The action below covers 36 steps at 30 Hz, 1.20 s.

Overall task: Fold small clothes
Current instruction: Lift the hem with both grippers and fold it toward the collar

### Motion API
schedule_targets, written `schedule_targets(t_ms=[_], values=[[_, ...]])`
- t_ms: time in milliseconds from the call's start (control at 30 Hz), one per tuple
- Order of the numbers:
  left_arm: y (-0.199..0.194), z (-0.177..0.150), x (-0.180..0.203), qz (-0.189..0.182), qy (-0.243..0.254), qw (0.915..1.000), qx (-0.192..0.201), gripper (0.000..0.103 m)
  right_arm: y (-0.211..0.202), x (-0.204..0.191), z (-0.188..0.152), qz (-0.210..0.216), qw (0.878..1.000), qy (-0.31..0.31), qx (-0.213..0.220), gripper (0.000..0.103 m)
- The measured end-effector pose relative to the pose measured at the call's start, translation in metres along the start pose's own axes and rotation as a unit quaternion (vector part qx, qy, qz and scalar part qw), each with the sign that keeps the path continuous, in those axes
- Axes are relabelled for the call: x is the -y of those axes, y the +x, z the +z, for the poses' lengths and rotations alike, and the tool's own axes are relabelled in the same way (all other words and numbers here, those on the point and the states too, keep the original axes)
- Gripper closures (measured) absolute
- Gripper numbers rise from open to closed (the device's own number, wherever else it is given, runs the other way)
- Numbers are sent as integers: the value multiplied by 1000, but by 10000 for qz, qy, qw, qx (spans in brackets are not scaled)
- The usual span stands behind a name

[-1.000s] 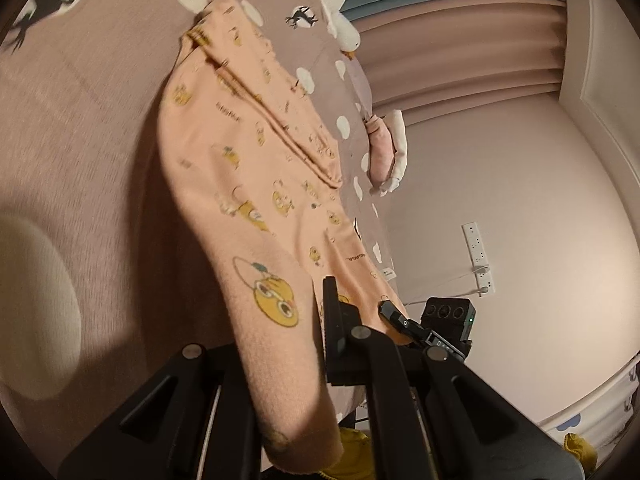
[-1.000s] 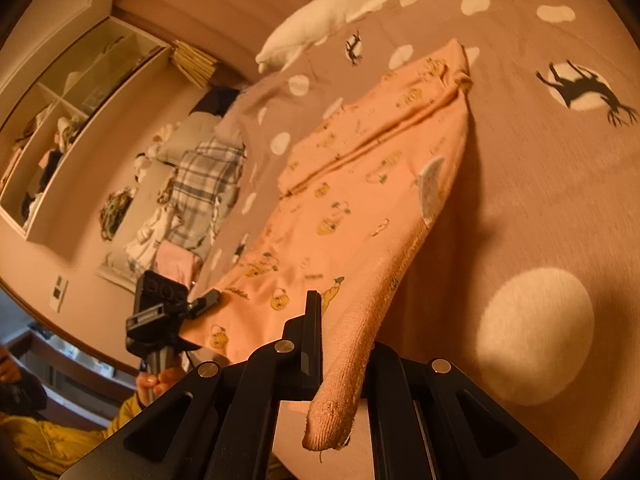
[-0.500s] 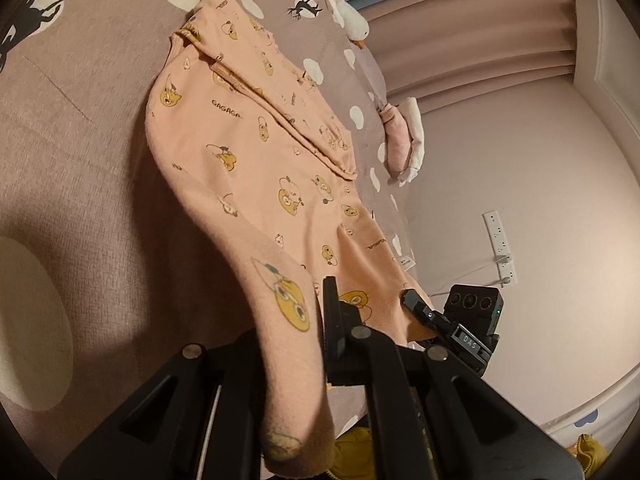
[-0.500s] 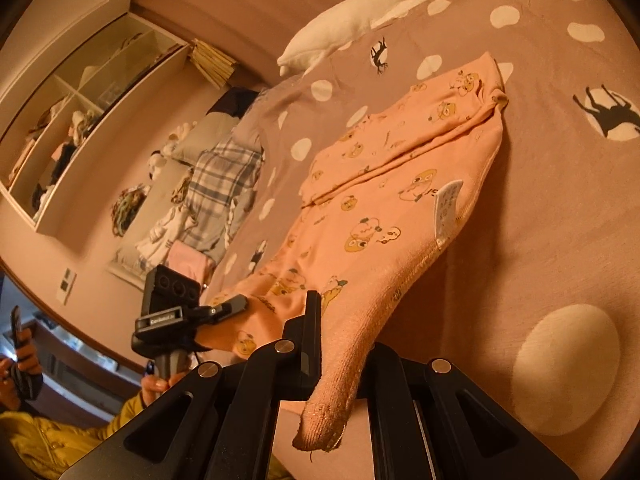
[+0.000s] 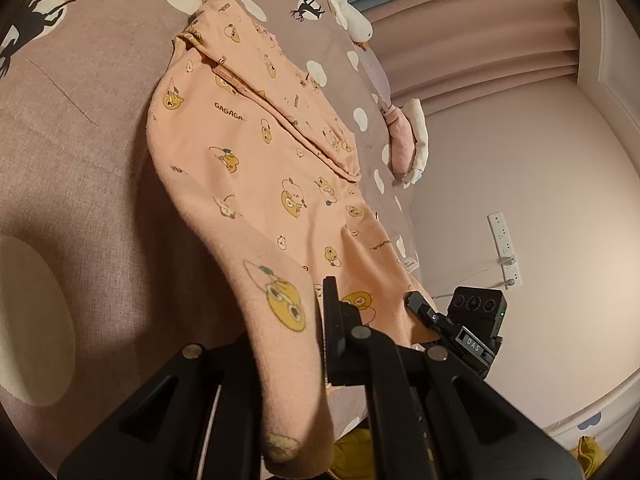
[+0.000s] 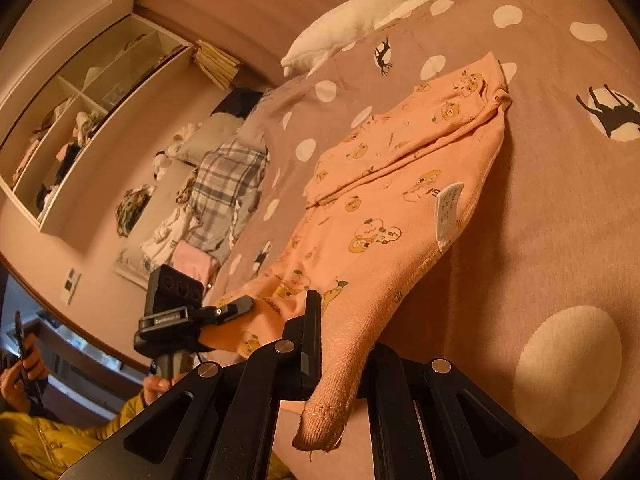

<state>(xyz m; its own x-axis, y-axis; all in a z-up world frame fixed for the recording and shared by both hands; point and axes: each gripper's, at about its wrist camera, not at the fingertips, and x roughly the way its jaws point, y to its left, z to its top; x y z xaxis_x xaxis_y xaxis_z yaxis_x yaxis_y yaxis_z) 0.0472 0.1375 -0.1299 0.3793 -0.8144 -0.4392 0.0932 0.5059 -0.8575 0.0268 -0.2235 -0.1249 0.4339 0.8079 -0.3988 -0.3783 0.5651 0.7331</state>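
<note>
A small peach garment with yellow cartoon prints lies on the mauve spotted bedspread; it also shows in the right wrist view, with a white care label. My left gripper is shut on one near corner of the garment and lifts it. My right gripper is shut on the other near corner, whose hem hangs down between the fingers. The far end of the garment rests on the bed with a fold across it. Each gripper shows in the other's view, the right one and the left one.
A white plush goose lies at the head of the bed. A pink and white soft toy sits at the bed's edge. A plaid cloth, other clothes and open shelves are at left. A wall socket strip is at right.
Both grippers have pulled back and up with the garment's near edge, so more of the garment and bed shows. The grips have not changed.
</note>
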Motion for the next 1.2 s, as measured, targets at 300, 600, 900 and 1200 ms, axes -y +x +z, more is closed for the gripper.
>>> schedule_targets(t_ms=[300,600,900,1200], values=[[-1,0,-1,26,-34,10000,6,99,0,2,-2,-15,10000,17,-11,97],[-2,1,0,-7,-52,10000,58,99,0,1,-3,-23,10000,33,2,97],[-7,7,-4,-476,-290,9983,197,99,-6,1,-3,-92,9998,124,102,97],[-12,27,4,-865,-337,9948,430,99,-13,-1,9,-62,9990,214,379,97]])
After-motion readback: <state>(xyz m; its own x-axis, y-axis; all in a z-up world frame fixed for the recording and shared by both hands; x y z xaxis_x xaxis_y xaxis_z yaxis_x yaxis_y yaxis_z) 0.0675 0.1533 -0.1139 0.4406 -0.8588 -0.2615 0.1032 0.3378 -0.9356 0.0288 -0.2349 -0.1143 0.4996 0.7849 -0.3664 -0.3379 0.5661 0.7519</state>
